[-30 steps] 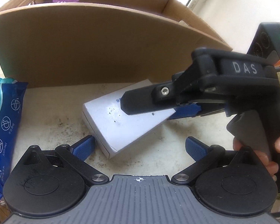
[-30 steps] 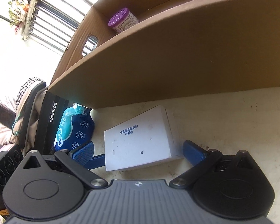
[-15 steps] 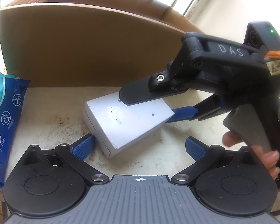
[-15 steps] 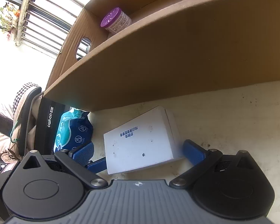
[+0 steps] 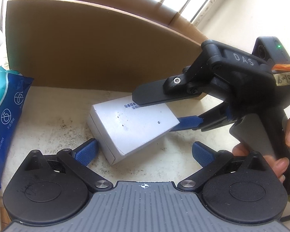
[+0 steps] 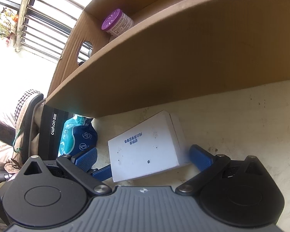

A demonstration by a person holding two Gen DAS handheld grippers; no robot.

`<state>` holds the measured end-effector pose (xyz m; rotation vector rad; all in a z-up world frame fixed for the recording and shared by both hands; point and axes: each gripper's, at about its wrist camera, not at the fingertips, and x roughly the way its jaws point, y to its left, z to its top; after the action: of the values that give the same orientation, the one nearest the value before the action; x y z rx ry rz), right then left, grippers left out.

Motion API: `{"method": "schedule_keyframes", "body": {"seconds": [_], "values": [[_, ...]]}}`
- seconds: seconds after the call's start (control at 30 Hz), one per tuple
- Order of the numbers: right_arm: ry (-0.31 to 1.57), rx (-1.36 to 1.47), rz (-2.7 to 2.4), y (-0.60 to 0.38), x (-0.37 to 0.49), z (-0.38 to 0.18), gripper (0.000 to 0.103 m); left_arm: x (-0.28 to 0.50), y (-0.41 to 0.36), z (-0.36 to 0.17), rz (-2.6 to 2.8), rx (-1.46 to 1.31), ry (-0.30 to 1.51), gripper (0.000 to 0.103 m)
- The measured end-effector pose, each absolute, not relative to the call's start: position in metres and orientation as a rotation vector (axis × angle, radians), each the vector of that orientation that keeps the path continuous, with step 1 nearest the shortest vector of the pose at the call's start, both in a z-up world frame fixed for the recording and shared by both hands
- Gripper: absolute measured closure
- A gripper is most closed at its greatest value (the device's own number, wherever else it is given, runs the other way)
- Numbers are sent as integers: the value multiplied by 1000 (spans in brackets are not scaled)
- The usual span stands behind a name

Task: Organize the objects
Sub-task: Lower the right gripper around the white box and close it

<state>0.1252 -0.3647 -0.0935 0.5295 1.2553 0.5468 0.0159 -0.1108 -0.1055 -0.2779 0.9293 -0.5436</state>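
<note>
1 purple-lidded round jar already sits in the brown cardboard box; flat white carton lies on the table between the wide-open right tongs, ungripped, blue wipes pack left of the open, empty left tongs also remains.

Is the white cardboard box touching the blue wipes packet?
Apart. The left wrist view shows a strip of bare speckled tabletop between the white cardboard box and the blue wipes packet.
</note>
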Motion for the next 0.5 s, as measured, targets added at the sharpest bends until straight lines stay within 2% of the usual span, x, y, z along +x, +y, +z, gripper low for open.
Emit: {"method": "schedule_keyframes", "body": {"seconds": [0.5], "values": [[1278,623,519,-370,131,-99,0,51,-108,-113,-537,-303,977,0]]}}
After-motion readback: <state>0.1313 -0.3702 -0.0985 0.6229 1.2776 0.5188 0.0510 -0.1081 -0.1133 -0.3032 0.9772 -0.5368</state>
